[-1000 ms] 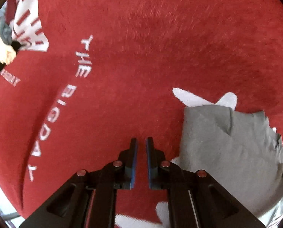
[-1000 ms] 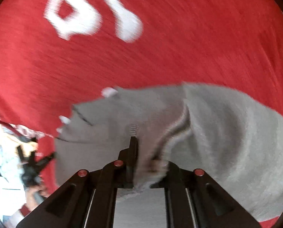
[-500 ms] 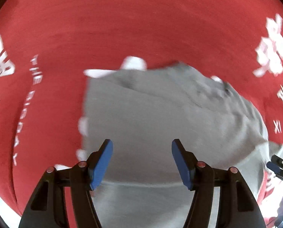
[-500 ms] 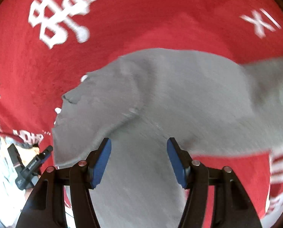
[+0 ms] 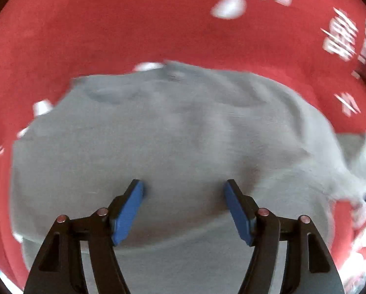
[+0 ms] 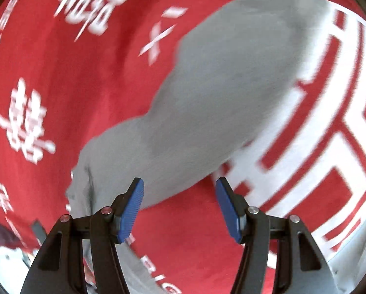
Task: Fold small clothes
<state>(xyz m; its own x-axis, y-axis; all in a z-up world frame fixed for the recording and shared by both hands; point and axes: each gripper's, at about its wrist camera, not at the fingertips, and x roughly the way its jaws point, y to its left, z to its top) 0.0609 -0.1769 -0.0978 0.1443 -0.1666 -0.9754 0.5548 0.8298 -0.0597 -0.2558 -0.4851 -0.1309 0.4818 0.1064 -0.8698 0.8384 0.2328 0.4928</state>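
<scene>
A small grey garment [image 5: 173,142] lies on a red cloth with white print [image 5: 109,24]. In the left wrist view it fills the middle and lower frame, and my left gripper [image 5: 184,188] hovers over its near part, open and empty, blue pads wide apart. In the right wrist view the grey garment [image 6: 207,98] stretches from upper right to lower left. My right gripper [image 6: 179,187] is open and empty at the garment's near edge, over the red cloth [image 6: 60,98].
White characters and letters are printed across the red cloth, with a large white pattern [image 6: 330,134] at the right of the right wrist view. The cloth's edge and some clutter [image 6: 11,245] show at the lower left.
My right gripper let go of the grey garment and opened, then swung away to its near edge. My left gripper opened and moved from the bare red cloth to above the garment.
</scene>
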